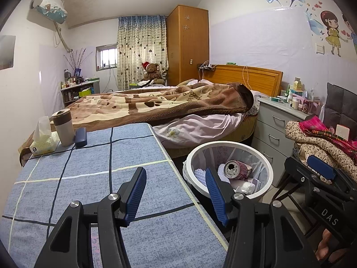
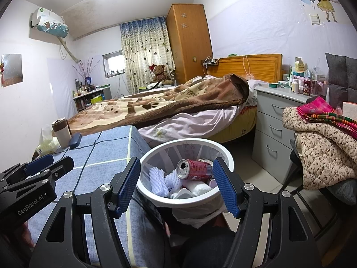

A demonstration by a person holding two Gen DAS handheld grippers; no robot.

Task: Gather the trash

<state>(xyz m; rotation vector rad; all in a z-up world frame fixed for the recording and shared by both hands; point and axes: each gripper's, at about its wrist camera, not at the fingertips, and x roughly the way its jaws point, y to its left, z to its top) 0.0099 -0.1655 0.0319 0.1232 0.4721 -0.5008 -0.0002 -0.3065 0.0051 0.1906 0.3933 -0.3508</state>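
A white bin (image 1: 265, 156) (image 2: 223, 147) with a mesh liner stands on the floor between the blue checked table and the grey drawers. Inside lie a red drink can (image 1: 236, 169) (image 2: 196, 169), white foam netting (image 2: 157, 179) and crumpled white paper (image 1: 245, 187). My left gripper (image 1: 175, 178) is open above the table's right edge, with nothing between its fingers. My right gripper (image 2: 176, 167) hangs open over the bin's near rim, empty too. In the left wrist view the right gripper's body (image 1: 321, 169) shows at the right; in the right wrist view the left gripper's body (image 2: 40, 167) shows at the left.
On the table's (image 1: 89, 189) far left corner stand a tissue pack (image 1: 43, 143), a beige cup (image 1: 63, 126) and a dark blue case (image 1: 80, 137). A bed (image 1: 167, 105) lies behind. Grey drawers (image 2: 274, 131) and a chair piled with clothes (image 2: 323, 143) stand right of the bin.
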